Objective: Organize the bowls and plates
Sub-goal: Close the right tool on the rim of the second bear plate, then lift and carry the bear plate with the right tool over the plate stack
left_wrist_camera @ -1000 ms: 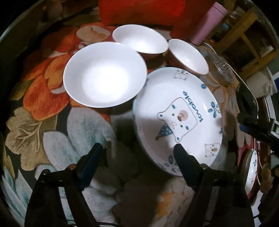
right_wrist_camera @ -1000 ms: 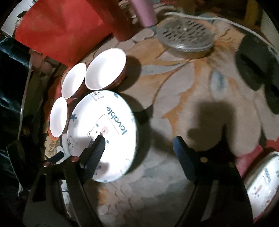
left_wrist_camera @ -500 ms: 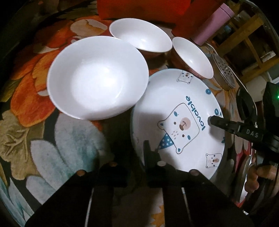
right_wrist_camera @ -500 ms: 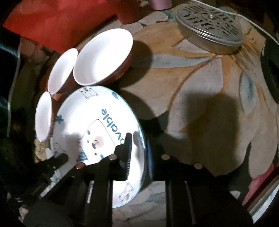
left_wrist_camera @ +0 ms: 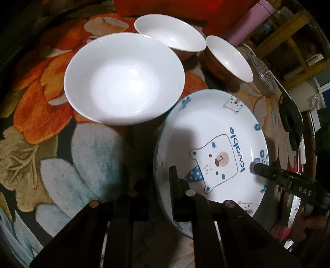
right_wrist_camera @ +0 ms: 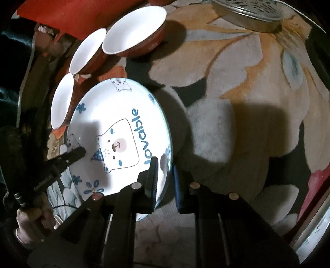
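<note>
The bear-print plate (left_wrist_camera: 216,144) marked "lovable" lies on the flower-patterned cloth (left_wrist_camera: 68,165) of the tabletop, just in front of three bowls. A second ago both tools stood wide open above it; now each is clamped on the plate's rim. The left tool (left_wrist_camera: 163,181) is closed on the plate's left edge, one finger inside the plate and the other outside it. The right tool (right_wrist_camera: 166,175) is closed on the opposite edge, the rim seen between its two pads. Whether the plate has been lifted off the cloth cannot be told.

Compared with the earlier picture, the plate and bowls are seen nearer and larger in both views. The large white bowl (left_wrist_camera: 123,80) stands just beside the plate at its upper left; whether they touch cannot be told. Two red-sided bowls (left_wrist_camera: 171,33) (left_wrist_camera: 229,57) are set behind it in a row.

Further out, a perforated metal lid (right_wrist_camera: 251,14) rests on the cloth, well apart from the plate. A pink cylinder (left_wrist_camera: 251,22) and a red cloth (left_wrist_camera: 185,8) are seen at the far edge, wooden shelving (left_wrist_camera: 288,37) beyond. A second printed plate (right_wrist_camera: 315,233) is partly visible at the right edge.
</note>
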Action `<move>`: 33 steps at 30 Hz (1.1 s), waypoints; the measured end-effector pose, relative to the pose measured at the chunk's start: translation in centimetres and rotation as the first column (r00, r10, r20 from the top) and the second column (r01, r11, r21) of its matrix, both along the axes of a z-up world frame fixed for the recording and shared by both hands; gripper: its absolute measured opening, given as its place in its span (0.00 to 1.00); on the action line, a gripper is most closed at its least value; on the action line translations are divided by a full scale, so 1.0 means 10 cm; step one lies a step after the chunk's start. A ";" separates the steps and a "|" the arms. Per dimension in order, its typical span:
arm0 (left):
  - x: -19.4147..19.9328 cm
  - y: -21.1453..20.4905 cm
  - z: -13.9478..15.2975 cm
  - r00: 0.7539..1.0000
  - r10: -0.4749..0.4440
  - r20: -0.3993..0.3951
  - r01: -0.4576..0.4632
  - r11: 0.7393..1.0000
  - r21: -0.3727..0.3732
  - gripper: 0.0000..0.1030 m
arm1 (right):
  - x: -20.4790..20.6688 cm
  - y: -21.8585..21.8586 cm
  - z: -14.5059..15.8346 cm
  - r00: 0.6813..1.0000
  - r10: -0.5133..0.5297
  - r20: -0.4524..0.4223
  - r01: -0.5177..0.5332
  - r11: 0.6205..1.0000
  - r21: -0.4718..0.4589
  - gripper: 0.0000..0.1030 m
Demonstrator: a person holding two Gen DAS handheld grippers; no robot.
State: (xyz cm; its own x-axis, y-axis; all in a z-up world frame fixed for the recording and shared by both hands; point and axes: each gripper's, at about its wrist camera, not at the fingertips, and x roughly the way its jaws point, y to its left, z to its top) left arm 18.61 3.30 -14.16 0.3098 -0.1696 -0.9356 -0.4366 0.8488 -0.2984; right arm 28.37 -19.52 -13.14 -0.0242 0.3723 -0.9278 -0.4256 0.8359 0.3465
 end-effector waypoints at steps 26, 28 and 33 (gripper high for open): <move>-0.15 -0.28 0.09 0.995 -0.101 0.006 0.101 0.995 -0.010 0.19 | -0.10 -0.13 0.04 1.000 0.017 0.018 -0.015 0.998 -0.063 0.14; -0.15 -0.32 0.14 0.994 -0.106 0.015 0.106 0.994 -0.017 0.19 | -0.11 -0.18 0.10 1.000 0.018 0.018 -0.017 0.998 -0.065 0.14; -0.11 -0.41 0.28 0.992 -0.117 0.045 0.118 0.993 -0.028 0.19 | -0.14 -0.32 0.25 1.000 0.002 0.017 -0.001 0.998 -0.060 0.14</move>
State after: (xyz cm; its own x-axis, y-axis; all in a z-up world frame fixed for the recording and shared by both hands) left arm 17.54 -0.81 -11.38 0.3263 -0.2358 -0.9154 -0.3204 0.8835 -0.3418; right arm 26.99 -22.68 -10.65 -0.0083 0.3163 -0.9486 -0.4322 0.8543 0.2886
